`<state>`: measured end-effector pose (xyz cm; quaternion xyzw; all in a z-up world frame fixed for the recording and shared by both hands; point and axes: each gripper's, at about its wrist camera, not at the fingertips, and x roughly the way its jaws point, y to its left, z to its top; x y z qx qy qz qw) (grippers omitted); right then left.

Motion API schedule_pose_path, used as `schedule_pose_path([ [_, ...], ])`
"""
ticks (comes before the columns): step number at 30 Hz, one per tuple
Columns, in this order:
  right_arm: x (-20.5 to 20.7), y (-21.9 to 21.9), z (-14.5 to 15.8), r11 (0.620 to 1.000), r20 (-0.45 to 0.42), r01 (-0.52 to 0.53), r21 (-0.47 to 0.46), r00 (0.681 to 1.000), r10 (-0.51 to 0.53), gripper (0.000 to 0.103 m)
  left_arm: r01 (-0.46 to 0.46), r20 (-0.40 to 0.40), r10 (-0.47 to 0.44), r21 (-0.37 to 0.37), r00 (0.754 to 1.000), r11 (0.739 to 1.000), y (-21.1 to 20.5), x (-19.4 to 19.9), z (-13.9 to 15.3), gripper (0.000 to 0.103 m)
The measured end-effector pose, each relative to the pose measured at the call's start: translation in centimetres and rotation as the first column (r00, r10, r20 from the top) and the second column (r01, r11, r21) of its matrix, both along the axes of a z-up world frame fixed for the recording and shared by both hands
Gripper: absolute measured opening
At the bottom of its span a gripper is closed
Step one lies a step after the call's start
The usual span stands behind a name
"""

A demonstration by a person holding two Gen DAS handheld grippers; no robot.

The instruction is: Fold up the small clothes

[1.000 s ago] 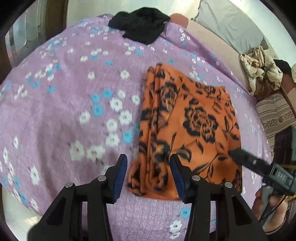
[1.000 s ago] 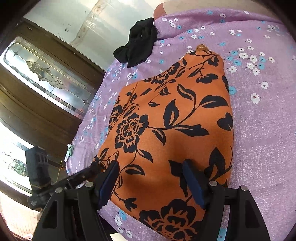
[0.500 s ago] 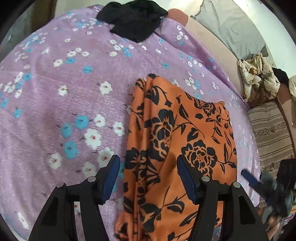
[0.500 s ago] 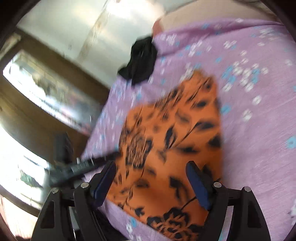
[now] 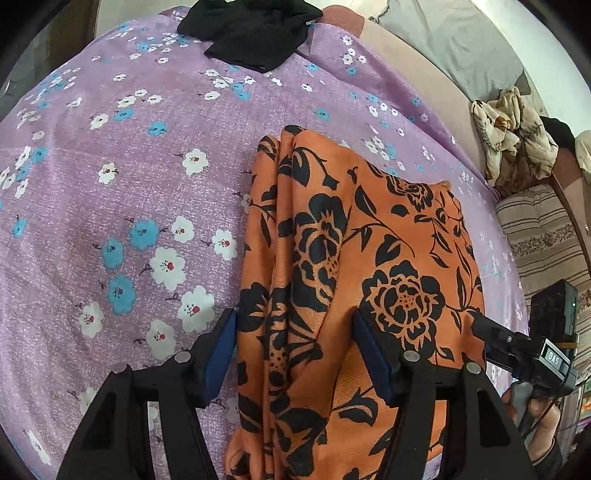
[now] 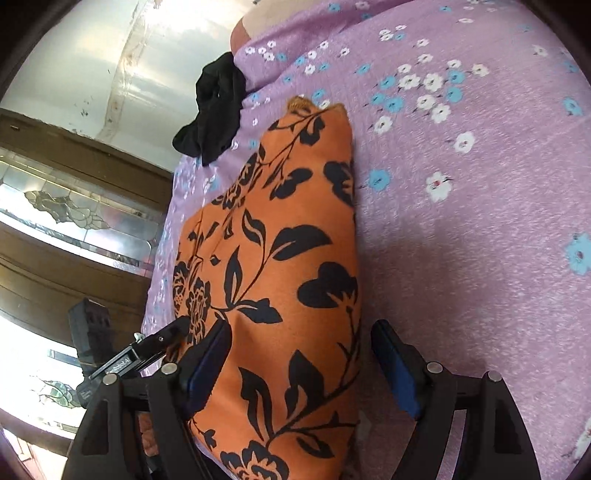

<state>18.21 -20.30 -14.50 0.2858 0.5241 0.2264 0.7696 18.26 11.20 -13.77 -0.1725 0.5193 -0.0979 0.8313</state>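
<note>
We see the orange garment (image 5: 354, 266) with black floral print lying folded and flat on the purple flowered bedspread (image 5: 110, 184), its layered edges stacked along one long side; a crumpled black garment (image 5: 251, 29) lies well apart.

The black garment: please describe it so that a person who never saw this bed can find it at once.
Start from the purple flowered bedsheet that covers the bed. On it lies a folded orange cloth with black flowers; look past its far end to the far edge of the sheet. The black garment lies there crumpled, apart from the orange cloth, plain black with no pattern.
</note>
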Motion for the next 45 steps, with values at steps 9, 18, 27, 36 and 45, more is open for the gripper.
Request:
schedule_pose_path([
  [9, 0.9, 2.0, 0.1, 0.997, -0.003, -0.04, -0.058, 0.999, 0.04, 0.079, 0.016, 0.018, -0.016, 0.005, 1.0, 1.0, -0.1, 0.3, -0.3, 0.069],
  [18, 0.9, 2.1, 0.0, 0.994, -0.003, -0.047, -0.099, 0.999, 0.047, 0.06, 0.023, 0.033, -0.023, 0.016, 0.999, 1.0, -0.4, 0.2, -0.4, 0.069],
  [27, 0.9, 2.8, 0.1, 0.991, 0.011, -0.061, -0.116, 0.998, 0.063, 0.051, 0.047, 0.046, -0.047, 0.005, 0.998, 0.999, -0.8, 0.3, -0.5, 0.054],
  [36, 0.0, 3.3, 4.4, 0.989, 0.118, -0.091, -0.119, 0.987, 0.105, 0.034, 0.044, 0.101, -0.038, -0.065, 0.994, 0.997, -0.6, -0.6, 1.5, 0.028],
  [45, 0.9, -1.6, 11.8, 0.991, 0.279, -0.059, -0.123, 0.956, 0.092, 0.033, 0.094, 0.246, -0.079, -0.048, 0.966, 0.994, -6.4, 0.6, 8.9, 0.027],
])
